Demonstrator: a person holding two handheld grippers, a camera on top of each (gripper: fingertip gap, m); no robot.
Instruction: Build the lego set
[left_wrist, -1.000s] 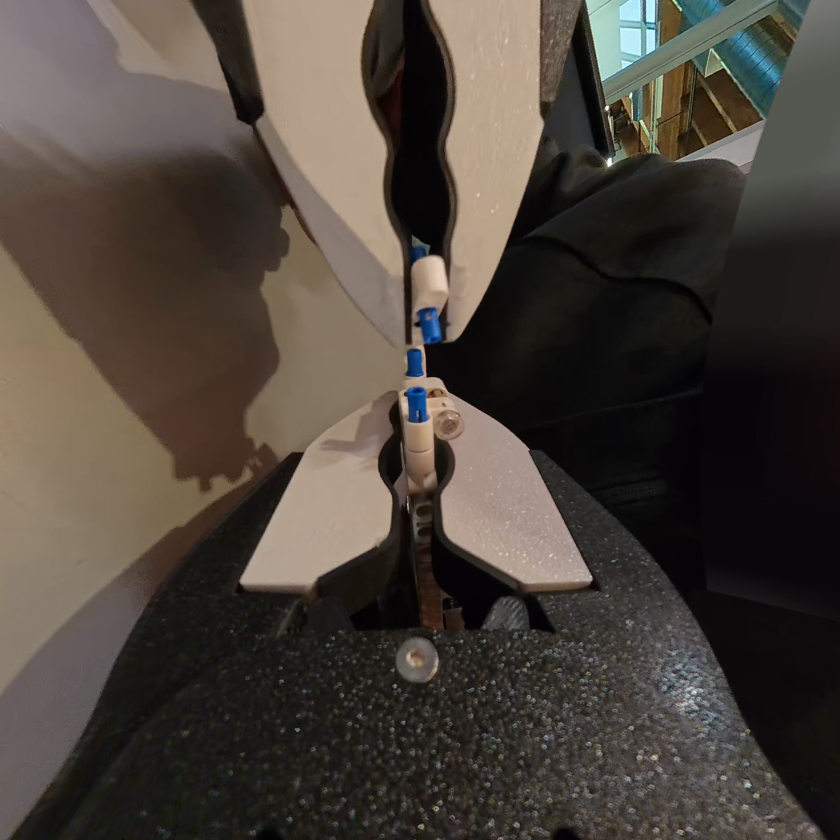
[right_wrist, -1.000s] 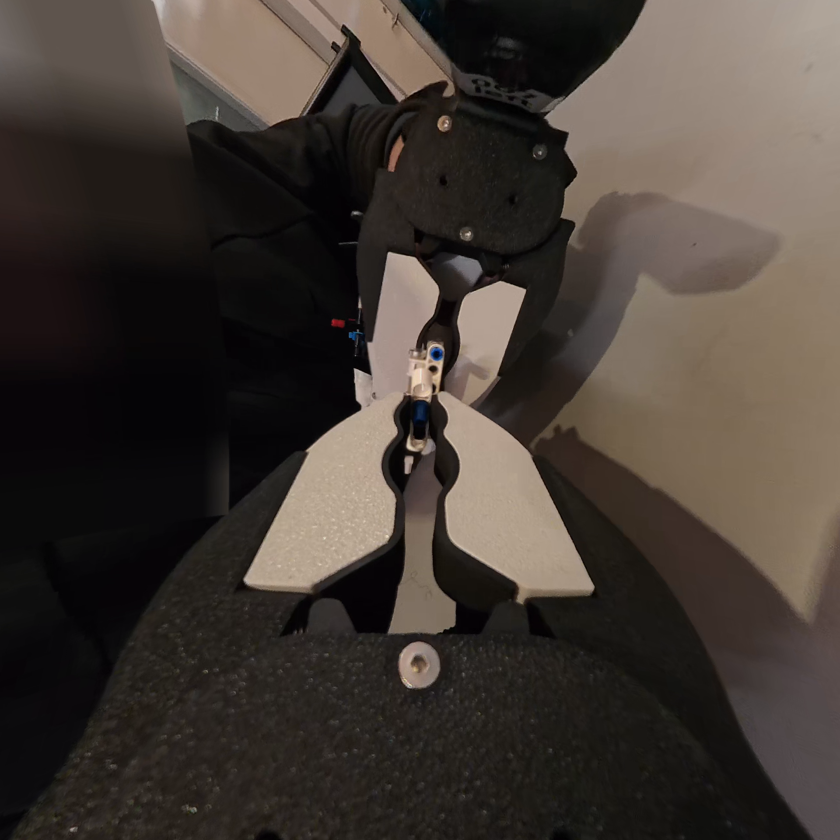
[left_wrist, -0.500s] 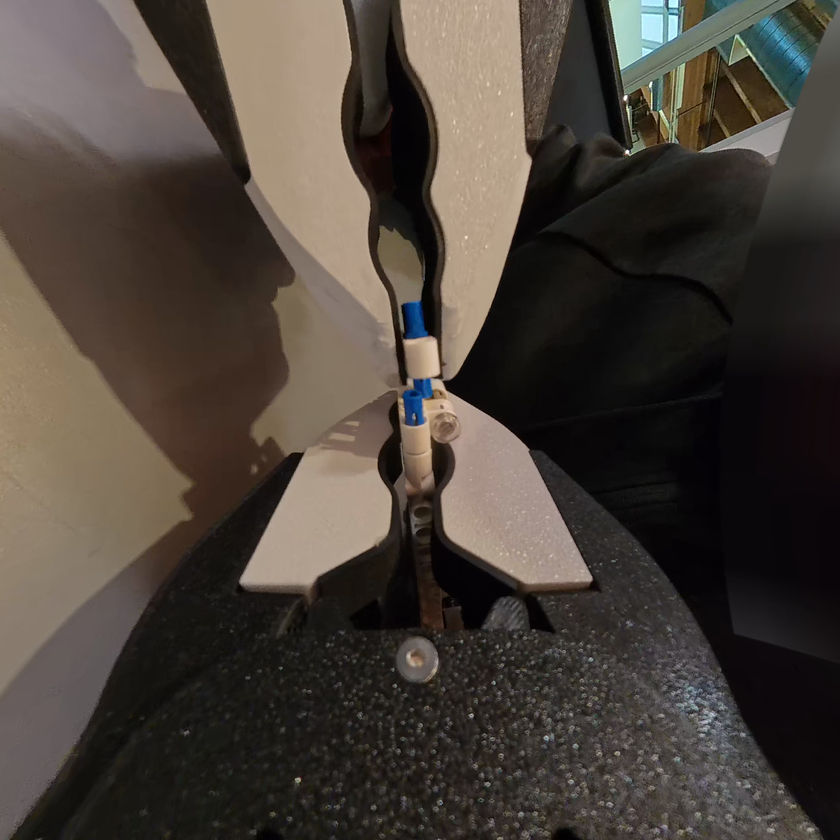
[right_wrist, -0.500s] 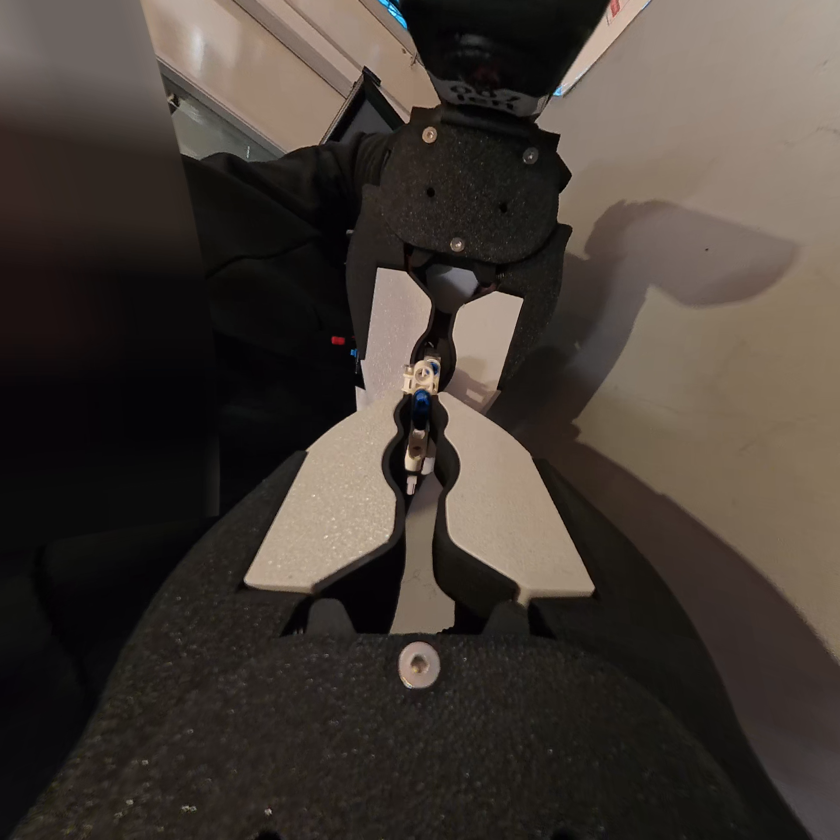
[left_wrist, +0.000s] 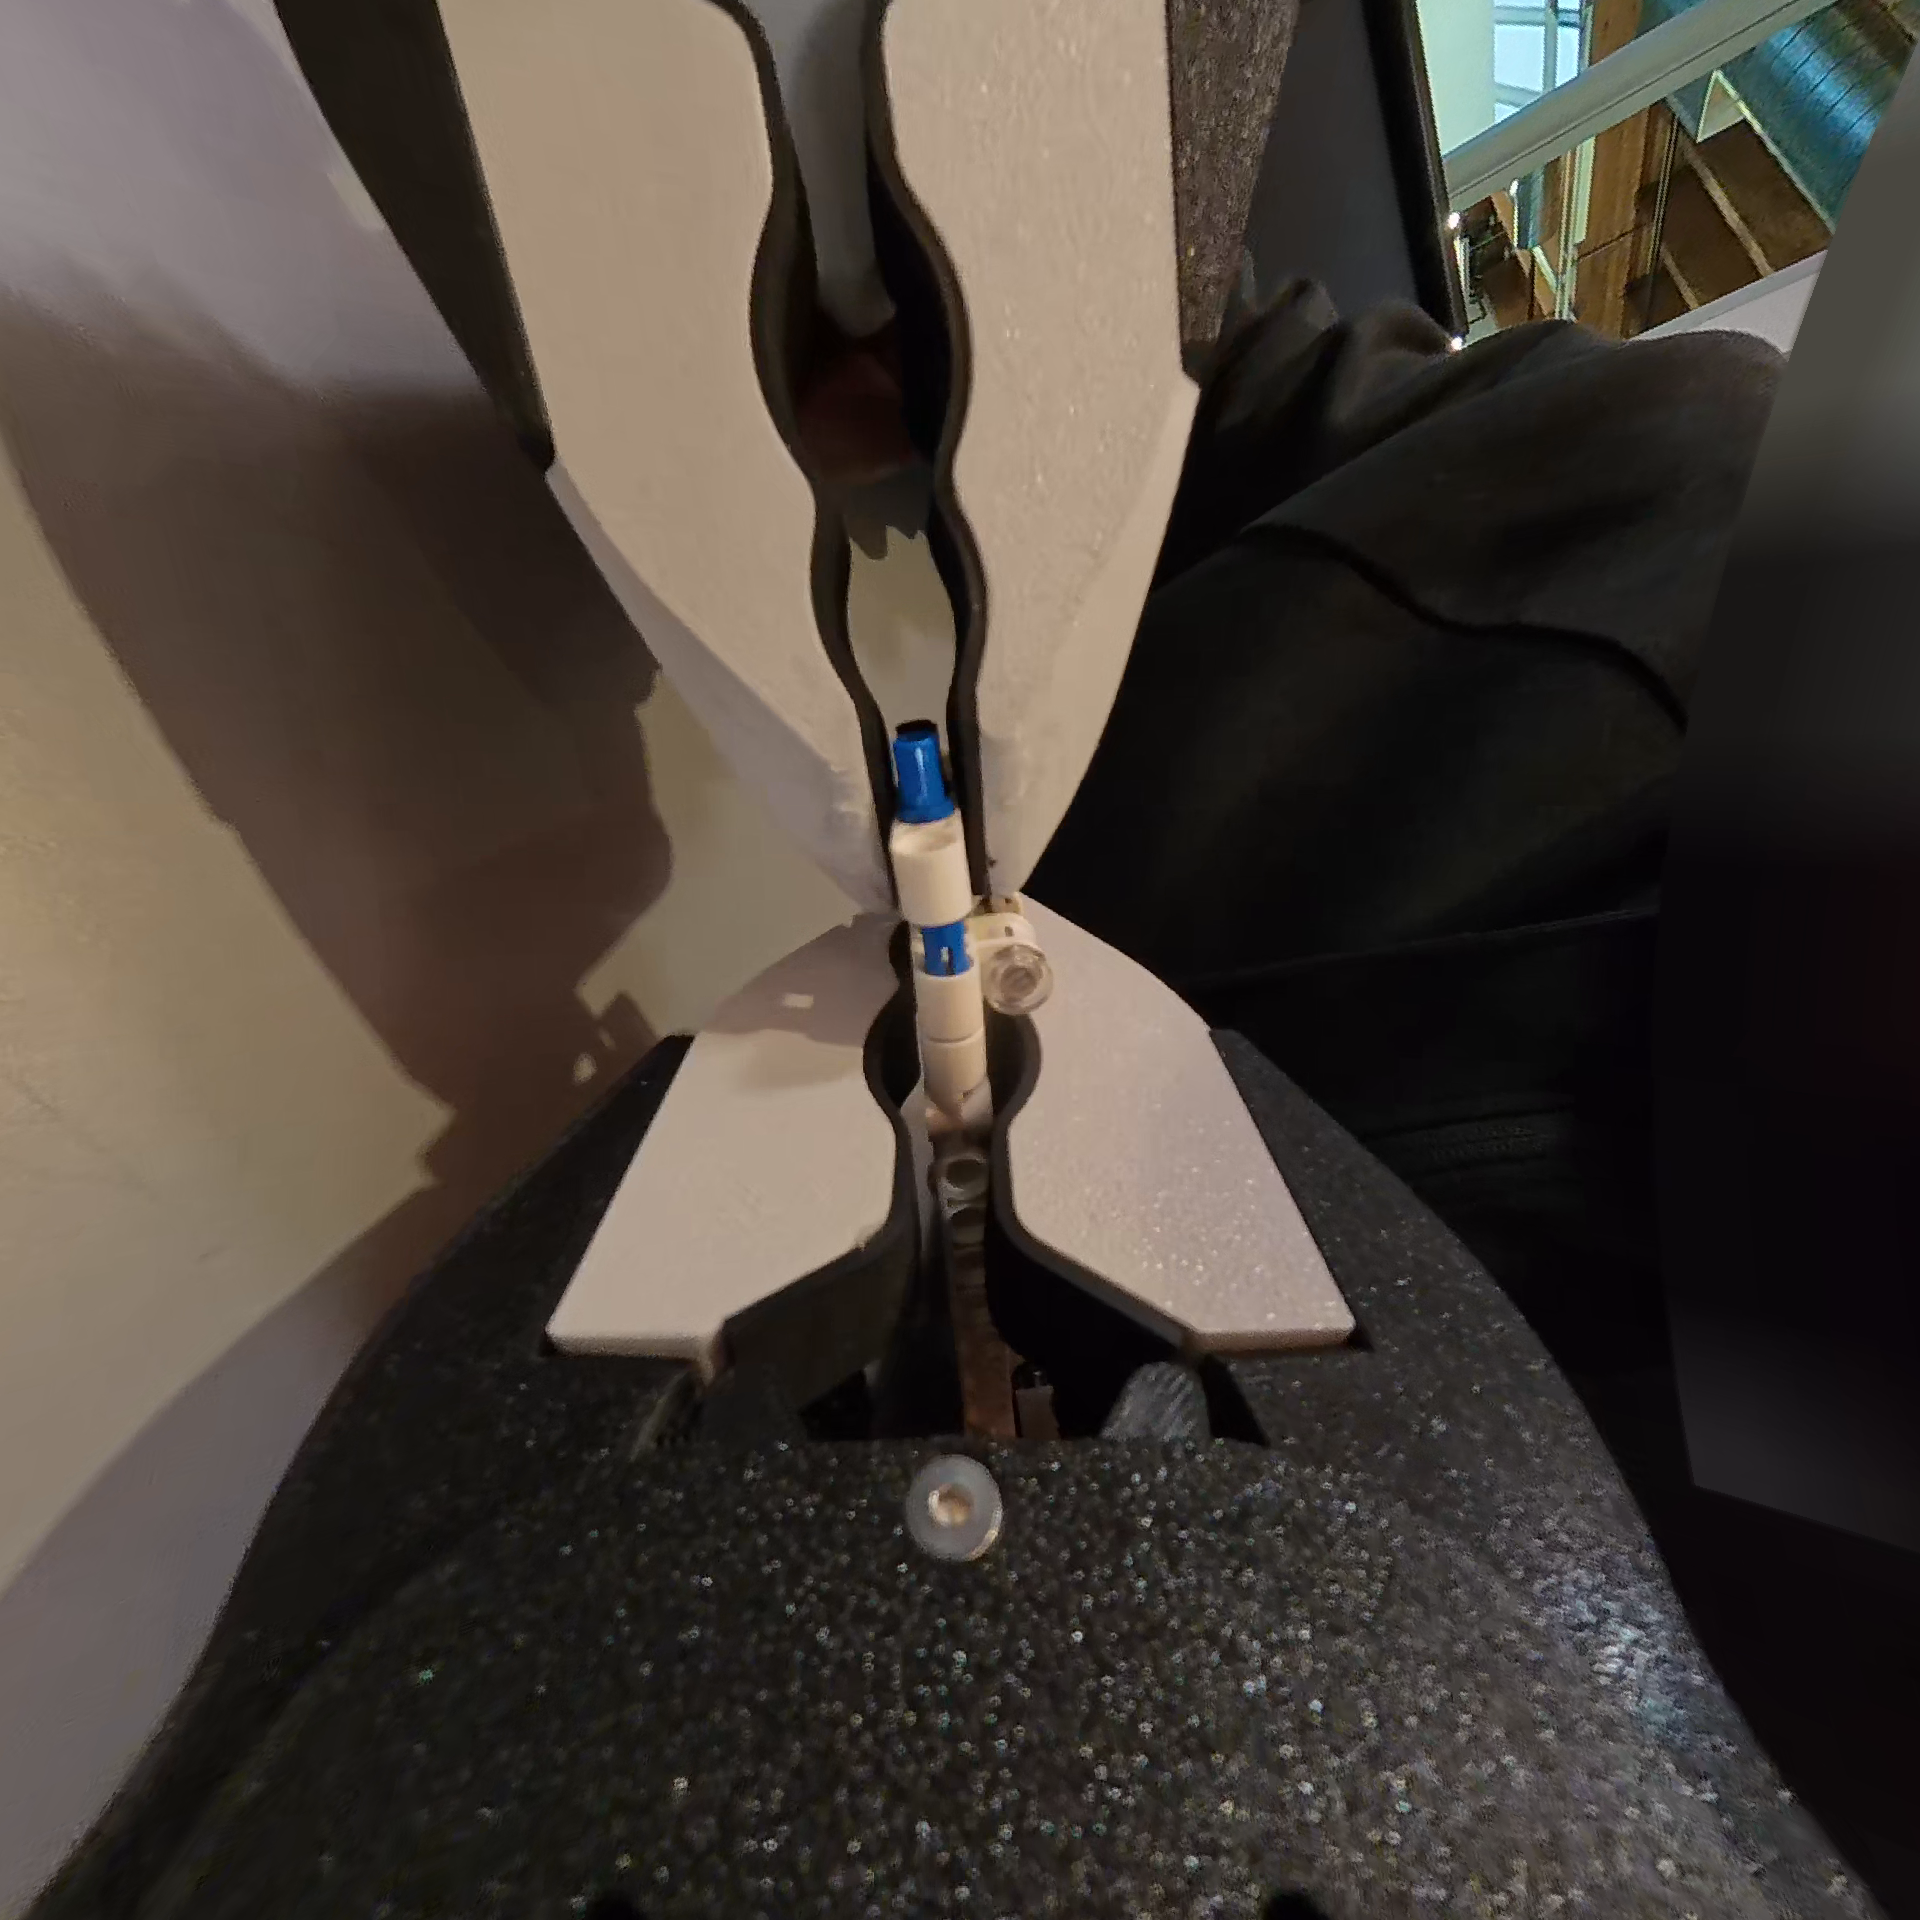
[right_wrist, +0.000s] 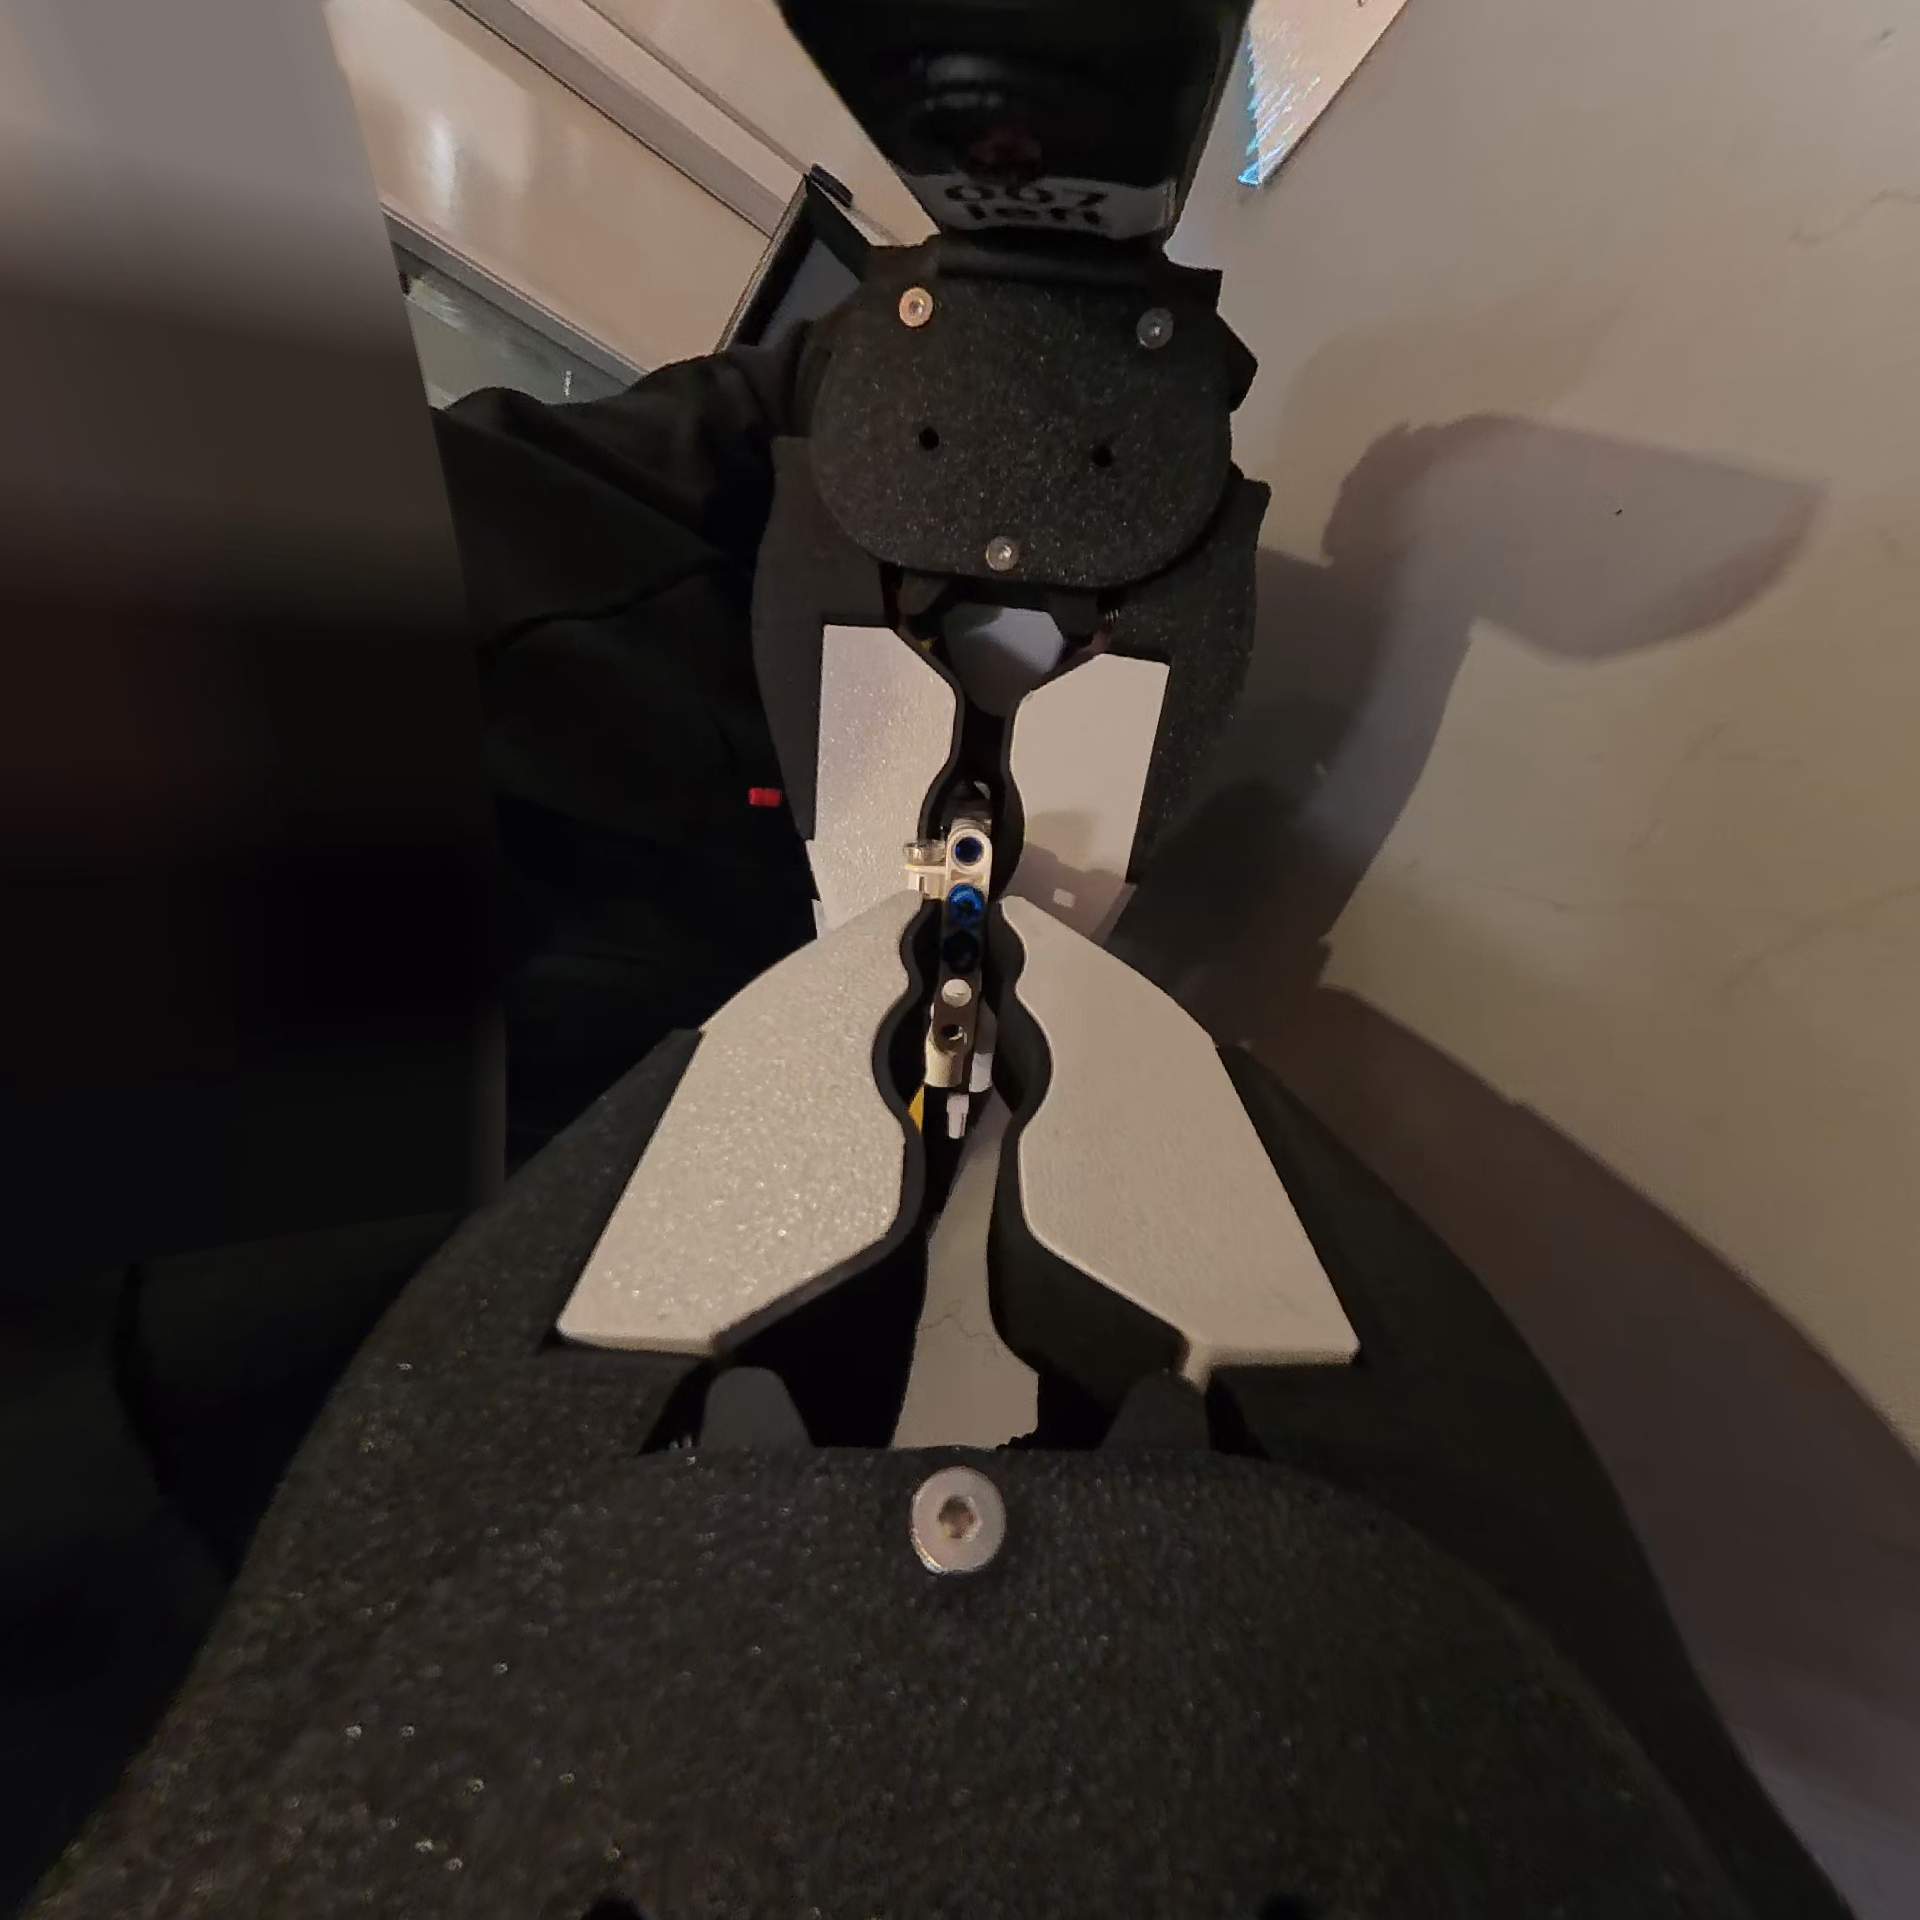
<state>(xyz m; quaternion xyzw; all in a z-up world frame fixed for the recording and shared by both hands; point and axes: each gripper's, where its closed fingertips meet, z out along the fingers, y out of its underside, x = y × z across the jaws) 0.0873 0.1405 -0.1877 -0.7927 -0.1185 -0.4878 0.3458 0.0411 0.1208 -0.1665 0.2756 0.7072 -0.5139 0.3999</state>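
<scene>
Pale tabletop (left_wrist: 208, 935) below, dark sleeve (left_wrist: 1403, 727) beside. My left gripper (left_wrist: 951, 997) clamped white connector assembly (left_wrist: 951, 1029); right gripper (right_wrist: 961, 935) clamped white sleeve with blue pin (left_wrist: 925, 831), tips meeting. Best kept pin axis in line, pressed straight, no twist.

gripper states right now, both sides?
Left gripper: closed on a white-and-blue toy-brick assembly.
Right gripper: closed on a white brick piece with blue pins.
</scene>
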